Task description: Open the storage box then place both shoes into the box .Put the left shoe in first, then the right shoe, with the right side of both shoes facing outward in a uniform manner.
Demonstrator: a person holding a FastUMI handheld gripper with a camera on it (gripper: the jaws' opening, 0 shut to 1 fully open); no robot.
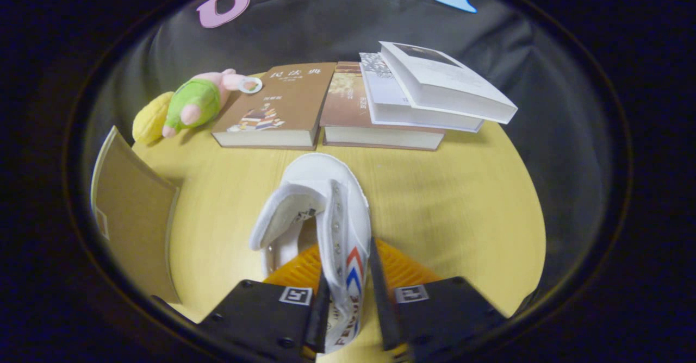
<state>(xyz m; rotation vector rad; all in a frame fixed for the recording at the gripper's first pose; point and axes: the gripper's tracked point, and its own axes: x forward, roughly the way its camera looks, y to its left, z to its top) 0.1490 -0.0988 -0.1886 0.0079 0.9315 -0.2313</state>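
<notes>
A white canvas shoe [318, 189] with red and blue chevrons on its side is held above the yellow round table [462, 205], toe pointing away from me and its opening turned to the left. My gripper [350, 306] is shut on the shoe's side wall near the heel, one finger on each face of the canvas. An orange ribbed surface [405, 270] shows right behind the fingers on both sides; I cannot tell whether it is this shoe's sole or another shoe. A brown cardboard panel of the storage box [133, 216] stands at the left, beside the shoe.
Several books [283, 107] lie side by side and stacked along the table's far edge, the top white one [443, 83] tilted. A pink and green plush toy [198, 99] and a yellow plush piece [149, 121] lie at the far left, beyond the box.
</notes>
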